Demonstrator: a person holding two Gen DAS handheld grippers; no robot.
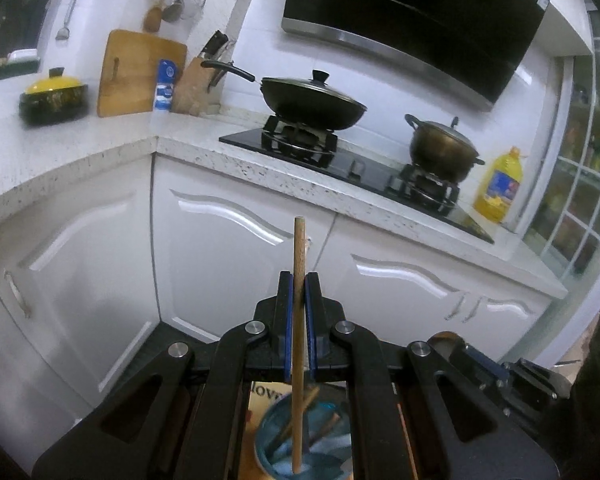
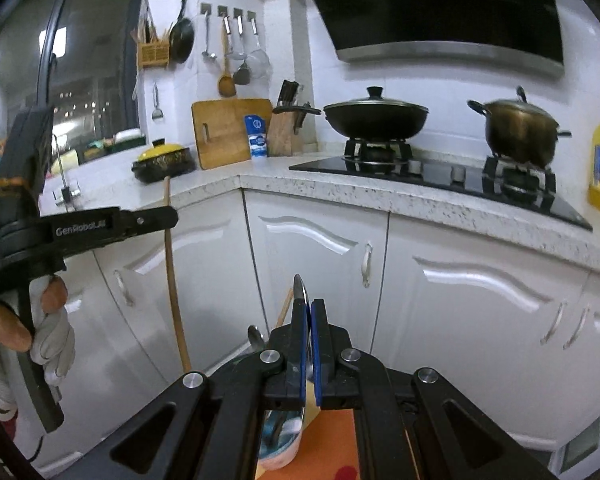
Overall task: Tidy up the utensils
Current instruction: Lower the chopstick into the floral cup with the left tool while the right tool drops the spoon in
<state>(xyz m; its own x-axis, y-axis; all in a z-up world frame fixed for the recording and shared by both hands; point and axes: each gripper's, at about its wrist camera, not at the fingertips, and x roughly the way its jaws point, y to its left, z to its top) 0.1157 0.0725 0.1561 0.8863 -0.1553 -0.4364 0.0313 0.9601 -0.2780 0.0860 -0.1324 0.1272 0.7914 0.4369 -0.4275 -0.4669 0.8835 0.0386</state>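
Left gripper [image 1: 299, 280] pinches 1 long wooden stick [image 1: 299, 264]; right gripper [image 2: 311, 308] pinches a thin metal utensil [image 2: 300, 288]; lower the stick straight into the round blue cup [image 1: 300, 436]

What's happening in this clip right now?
A person is sorting utensils with two handheld grippers. The left gripper is shut on a wooden stick, held upright with its lower end in a blue cup that already holds other sticks. The right gripper is clamped on a thin metal utensil.
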